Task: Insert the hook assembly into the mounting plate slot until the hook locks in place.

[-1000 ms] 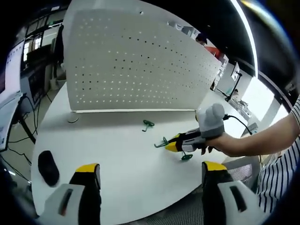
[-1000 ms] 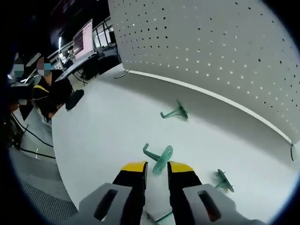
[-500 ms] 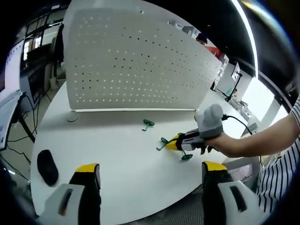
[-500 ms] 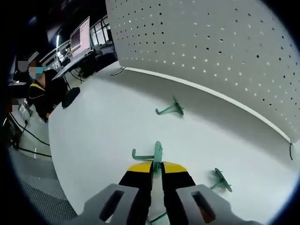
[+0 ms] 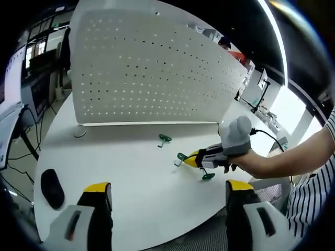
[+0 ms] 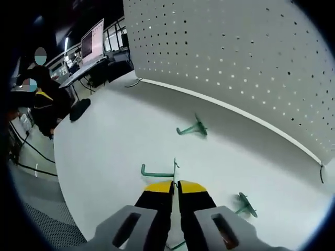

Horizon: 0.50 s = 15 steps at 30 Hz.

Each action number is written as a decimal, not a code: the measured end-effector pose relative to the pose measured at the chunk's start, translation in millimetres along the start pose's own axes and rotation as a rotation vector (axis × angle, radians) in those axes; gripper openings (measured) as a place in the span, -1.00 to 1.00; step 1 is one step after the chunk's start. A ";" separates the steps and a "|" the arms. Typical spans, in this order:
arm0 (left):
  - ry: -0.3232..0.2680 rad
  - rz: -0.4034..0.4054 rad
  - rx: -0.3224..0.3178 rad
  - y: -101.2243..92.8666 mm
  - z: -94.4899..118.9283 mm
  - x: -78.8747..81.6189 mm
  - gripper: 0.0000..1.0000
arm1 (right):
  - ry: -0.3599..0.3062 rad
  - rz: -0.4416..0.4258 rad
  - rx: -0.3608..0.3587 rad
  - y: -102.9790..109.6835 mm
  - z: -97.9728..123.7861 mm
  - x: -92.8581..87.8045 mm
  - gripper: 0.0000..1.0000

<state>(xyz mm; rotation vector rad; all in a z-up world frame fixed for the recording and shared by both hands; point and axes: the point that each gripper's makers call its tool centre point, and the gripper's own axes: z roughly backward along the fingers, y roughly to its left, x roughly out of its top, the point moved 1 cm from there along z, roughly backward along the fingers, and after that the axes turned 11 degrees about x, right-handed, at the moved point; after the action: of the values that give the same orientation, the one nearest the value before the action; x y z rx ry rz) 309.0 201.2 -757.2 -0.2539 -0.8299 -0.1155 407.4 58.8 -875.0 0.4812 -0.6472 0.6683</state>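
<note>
Pegboard (image 6: 251,68) unmarked, no writing seen. Right gripper (image 6: 175,184) clamps green hook (image 6: 159,171) above table (image 6: 104,141); left gripper (image 5: 165,192) spread wide; two hooks (image 6: 192,128) loose nearby.

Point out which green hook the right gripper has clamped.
The hook pinched between the right gripper tips; the other hooks, one toward the pegboard and one beside the gripper, lie loose.

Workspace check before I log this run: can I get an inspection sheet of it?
Surface: round white table.
Job's things: white perforated mounting plate upright at the table's back; green plastic hook in the right tongs; two more hooks lying loose.
Clutter: black oval object near the edge.
Grippers: left tongs open, holding nothing.
Cables: thin dark cable at the plate's corner.
Surroundings: desks, monitor.
</note>
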 end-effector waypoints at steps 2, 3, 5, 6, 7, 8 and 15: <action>-0.005 0.001 -0.003 -1.1 -0.2 1.7 0.84 | -0.015 -0.003 -0.001 0.3 3.1 5.4 -0.99; -0.009 0.001 -0.003 -1.5 -0.3 2.9 0.85 | -0.028 0.002 -0.005 0.2 4.8 8.9 -0.99; -0.011 -0.002 -0.004 -2.2 -0.3 4.1 0.84 | -0.042 0.009 -0.008 1.0 8.5 15.4 -0.99; -0.012 -0.003 -0.006 -2.6 -0.4 4.7 0.84 | -0.050 0.009 -0.008 0.9 9.7 17.9 -0.99; -0.015 -0.005 -0.008 -3.3 -0.6 5.8 0.84 | -0.060 0.009 -0.010 0.6 11.5 20.8 -0.99; -0.016 -0.005 -0.008 -3.5 -0.7 6.1 0.84 | -0.071 0.008 -0.013 0.4 14.3 24.5 -0.99; -0.028 -0.030 -0.022 -11.1 -3.3 15.7 0.84 | -0.190 -0.030 -0.021 7.8 40.3 50.9 -0.99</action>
<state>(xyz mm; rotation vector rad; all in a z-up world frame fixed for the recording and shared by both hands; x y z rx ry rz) 319.7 189.6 -745.7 -0.2637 -0.8605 -0.1497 417.2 61.2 -810.4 0.5374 -0.8237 0.5913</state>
